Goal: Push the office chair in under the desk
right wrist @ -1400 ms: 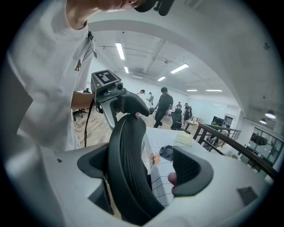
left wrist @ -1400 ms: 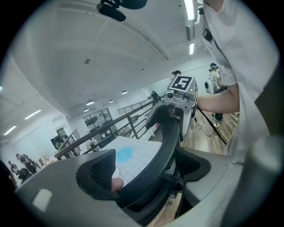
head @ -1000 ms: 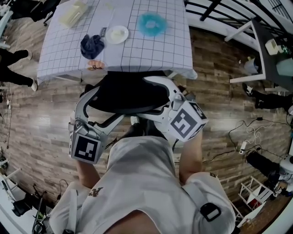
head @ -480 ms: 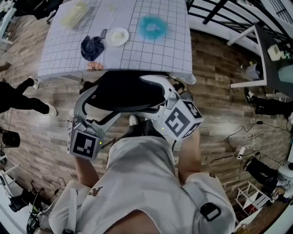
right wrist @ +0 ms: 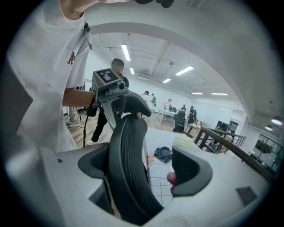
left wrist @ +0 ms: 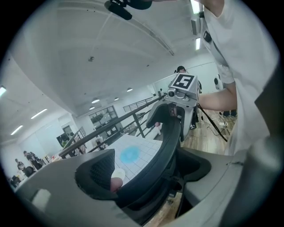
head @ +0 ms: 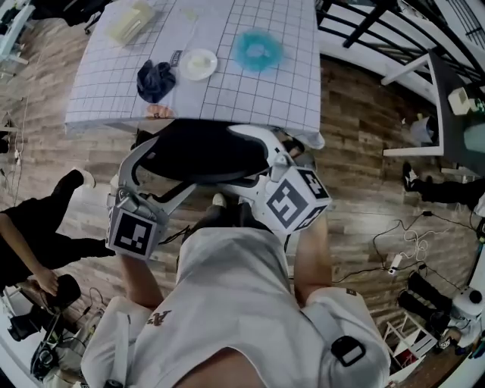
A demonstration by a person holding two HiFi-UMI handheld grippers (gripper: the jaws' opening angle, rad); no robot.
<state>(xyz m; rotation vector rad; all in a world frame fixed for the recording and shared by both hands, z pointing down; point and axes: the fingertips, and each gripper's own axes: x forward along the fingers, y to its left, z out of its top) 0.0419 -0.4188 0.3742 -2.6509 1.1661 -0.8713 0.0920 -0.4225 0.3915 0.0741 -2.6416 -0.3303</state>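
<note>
The office chair (head: 204,151) has a black mesh back and a white frame, and its seat is tucked under the near edge of the desk (head: 227,91), which carries a checked cloth. My left gripper (head: 136,163) sits at the back's left edge and my right gripper (head: 267,145) at its right edge. In the left gripper view the back's rim (left wrist: 155,164) runs between the jaws of the left gripper (left wrist: 146,170), with a thin gap at one pad. In the right gripper view the rim (right wrist: 126,164) leans on one jaw of the right gripper (right wrist: 142,170). Those jaws are closing, and the other pad (right wrist: 191,170) stands apart.
On the desk lie a dark cloth (head: 155,78), a white dish (head: 198,64), a blue ring (head: 258,49) and a pale box (head: 127,23). A person in black (head: 45,227) crouches at the left. Cables (head: 402,242) trail on the floor at right, beyond a black railing (head: 364,23).
Both grippers and the chair back have edged a little toward the desk. The person in black at the left has come nearer and lower in the view.
</note>
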